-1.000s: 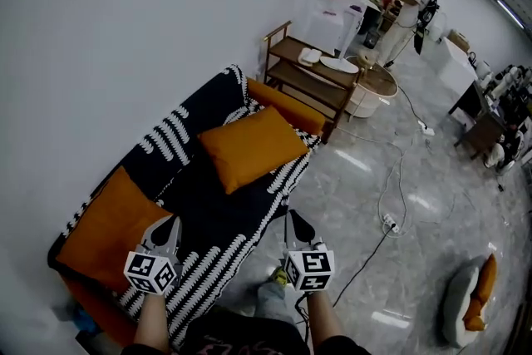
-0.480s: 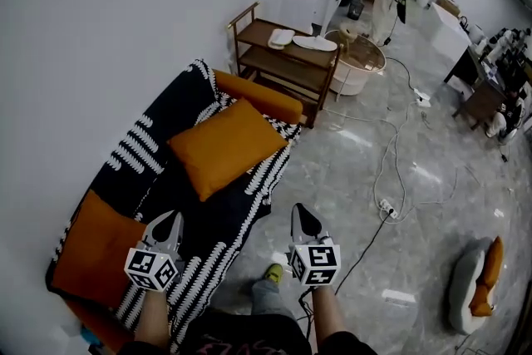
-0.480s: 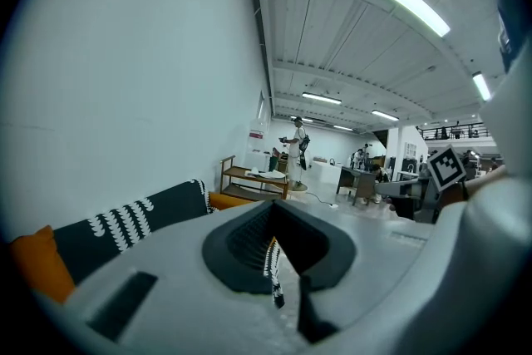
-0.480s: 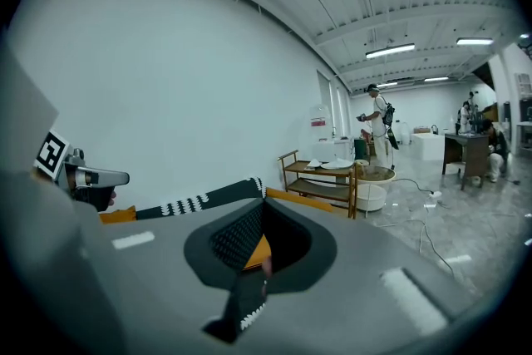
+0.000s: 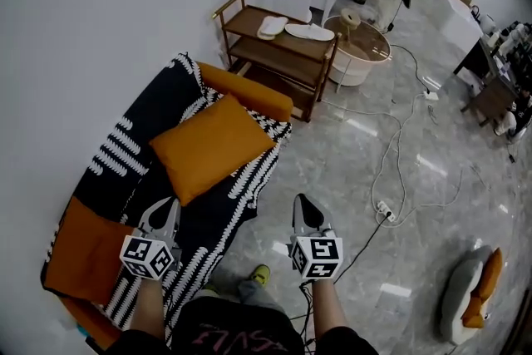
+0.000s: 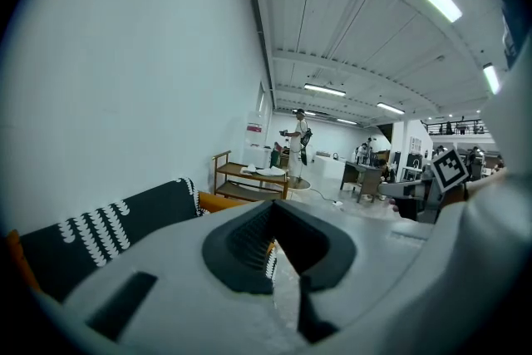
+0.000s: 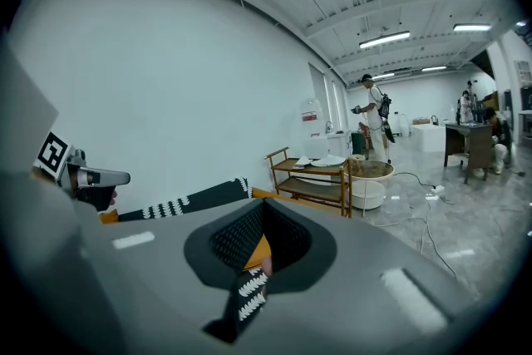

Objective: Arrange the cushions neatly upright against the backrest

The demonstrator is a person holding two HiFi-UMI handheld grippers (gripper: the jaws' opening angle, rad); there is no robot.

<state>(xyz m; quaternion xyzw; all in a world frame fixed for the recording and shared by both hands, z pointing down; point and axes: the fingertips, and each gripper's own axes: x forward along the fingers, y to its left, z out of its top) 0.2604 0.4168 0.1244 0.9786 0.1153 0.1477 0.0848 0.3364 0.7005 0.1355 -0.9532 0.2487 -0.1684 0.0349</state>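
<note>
Glossy grey floor (image 5: 416, 179), white wall (image 5: 100, 12), sofa (image 5: 249, 91) under striped throw (image 5: 125, 154). Two flat orange cushions: mid-seat cushion (image 5: 208, 147), near-end cushion (image 5: 87, 249); one wooden shelf (image 5: 274, 46). Left gripper (image 5: 169, 206), right gripper (image 5: 303, 204) clamped shut, empty.

Seen from above, the person's left forearm (image 5: 148, 308) and right forearm (image 5: 327, 310) stretch forward side by side, well apart, the left gripper (image 5: 169, 204) and right gripper (image 5: 302, 202) pointing ahead and slightly downward, both pairs of jaws closed on nothing
</note>
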